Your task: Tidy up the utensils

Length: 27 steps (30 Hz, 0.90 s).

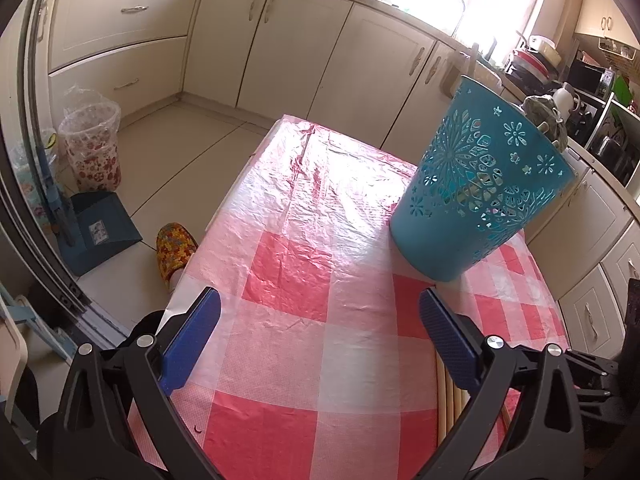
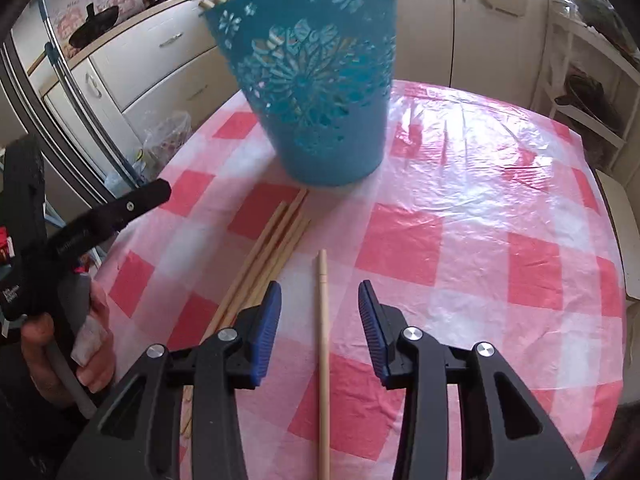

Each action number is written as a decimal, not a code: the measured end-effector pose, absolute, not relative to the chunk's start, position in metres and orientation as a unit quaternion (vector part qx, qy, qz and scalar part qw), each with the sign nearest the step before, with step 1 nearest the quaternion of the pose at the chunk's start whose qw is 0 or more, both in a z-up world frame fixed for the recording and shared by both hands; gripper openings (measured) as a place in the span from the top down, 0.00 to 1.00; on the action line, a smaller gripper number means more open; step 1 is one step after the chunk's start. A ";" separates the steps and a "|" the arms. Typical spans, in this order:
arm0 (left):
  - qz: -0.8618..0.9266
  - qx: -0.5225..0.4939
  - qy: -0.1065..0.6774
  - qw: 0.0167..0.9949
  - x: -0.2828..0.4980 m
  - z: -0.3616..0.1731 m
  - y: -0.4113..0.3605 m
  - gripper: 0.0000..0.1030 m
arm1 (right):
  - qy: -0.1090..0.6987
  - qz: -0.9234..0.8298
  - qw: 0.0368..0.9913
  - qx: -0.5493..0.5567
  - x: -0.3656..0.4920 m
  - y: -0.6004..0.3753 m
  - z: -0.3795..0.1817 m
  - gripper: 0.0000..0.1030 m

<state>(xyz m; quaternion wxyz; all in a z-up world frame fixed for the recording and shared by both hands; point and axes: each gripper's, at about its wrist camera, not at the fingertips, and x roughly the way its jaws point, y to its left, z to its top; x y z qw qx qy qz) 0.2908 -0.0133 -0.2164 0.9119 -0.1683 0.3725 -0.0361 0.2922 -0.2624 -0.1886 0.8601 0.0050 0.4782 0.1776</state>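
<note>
A teal cut-out bucket (image 1: 480, 184) (image 2: 316, 92) stands on the red-and-white checked tablecloth (image 1: 288, 240) (image 2: 460, 200). Wooden stick ends (image 2: 212, 2) poke above its rim. A bundle of several wooden sticks (image 2: 272, 240) (image 1: 448, 400) lies on the cloth in front of the bucket. A single stick (image 2: 323, 340) lies apart from them, running between the fingers of my right gripper (image 2: 320, 286). That gripper is open and its pads do not touch the stick. My left gripper (image 1: 320, 298) hovers wide open over bare cloth, left of the bucket, with nothing in it.
In the right wrist view a hand (image 2: 92, 344) holds the left gripper's body (image 2: 132, 204) at the table's left edge. On the floor are a floral bin (image 1: 94, 152), a blue dustpan (image 1: 100, 232) and a slippered foot (image 1: 174, 248). Cream cabinets (image 1: 280, 48) ring the table.
</note>
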 end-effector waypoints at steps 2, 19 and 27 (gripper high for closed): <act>-0.035 -0.168 0.375 0.911 0.292 -0.217 -0.013 0.08 | 0.490 0.169 0.855 -0.026 0.297 -0.252 -0.200 0.75; -0.036 -0.175 0.372 0.911 0.291 -0.217 -0.013 0.07 | 0.084 0.189 0.957 0.202 0.320 -0.289 0.009 0.94; -0.038 -0.176 0.368 0.912 0.291 -0.216 -0.012 0.07 | 0.049 0.065 0.980 0.183 0.371 -0.262 -0.010 0.94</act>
